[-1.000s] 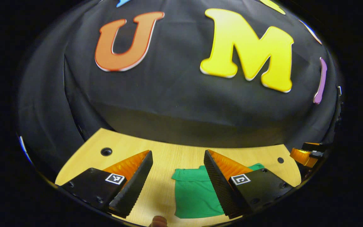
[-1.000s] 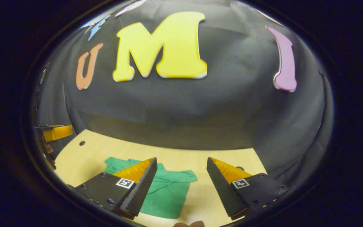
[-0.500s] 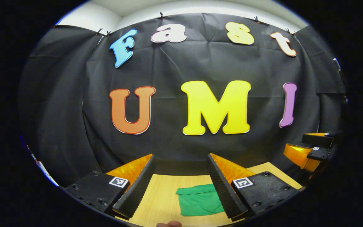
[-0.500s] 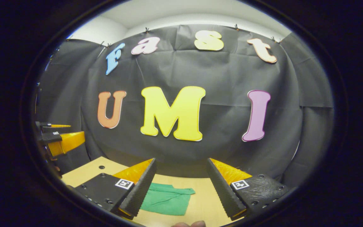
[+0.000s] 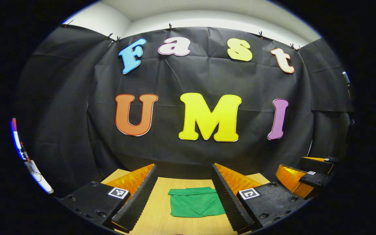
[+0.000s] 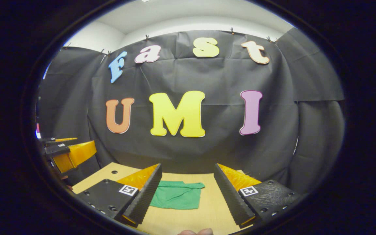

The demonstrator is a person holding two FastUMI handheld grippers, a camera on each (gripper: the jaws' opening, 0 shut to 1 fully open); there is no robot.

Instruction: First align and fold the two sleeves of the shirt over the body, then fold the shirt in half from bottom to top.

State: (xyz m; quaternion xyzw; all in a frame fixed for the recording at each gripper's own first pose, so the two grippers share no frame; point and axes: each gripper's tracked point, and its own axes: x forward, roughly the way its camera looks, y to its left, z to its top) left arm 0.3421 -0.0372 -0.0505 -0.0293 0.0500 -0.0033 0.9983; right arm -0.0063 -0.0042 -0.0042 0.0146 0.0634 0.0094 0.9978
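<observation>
Green cloth, the shirt (image 5: 196, 205) lies folded into a compact rectangle flat on the light wooden table (image 5: 157, 215), with a thicker folded band along its far edge. It sits toward the table's far edge, where the black cloth wall (image 5: 188, 78) hangs behind it. In the right gripper view the same shirt (image 6: 176, 197) rests flat on the table (image 6: 204, 215), and a round hole shows in the tabletop near the far left corner.

The left tongs (image 5: 184, 199) hang above the table with their two fingers spread wide apart, released and grasping nothing; the shirt shows in the gap between them, partly hidden behind the right-hand finger (image 5: 222, 199). The right tongs (image 6: 188, 195) are likewise spread wide, gripping nothing, raised clear of the cloth, with the shirt's left part hidden behind their left-hand finger (image 6: 145, 195).

Each view also catches the other tongs at its side, off beyond the table's edge. A fingertip (image 6: 196, 232) of the person shows at the bottom of the right gripper view.
</observation>
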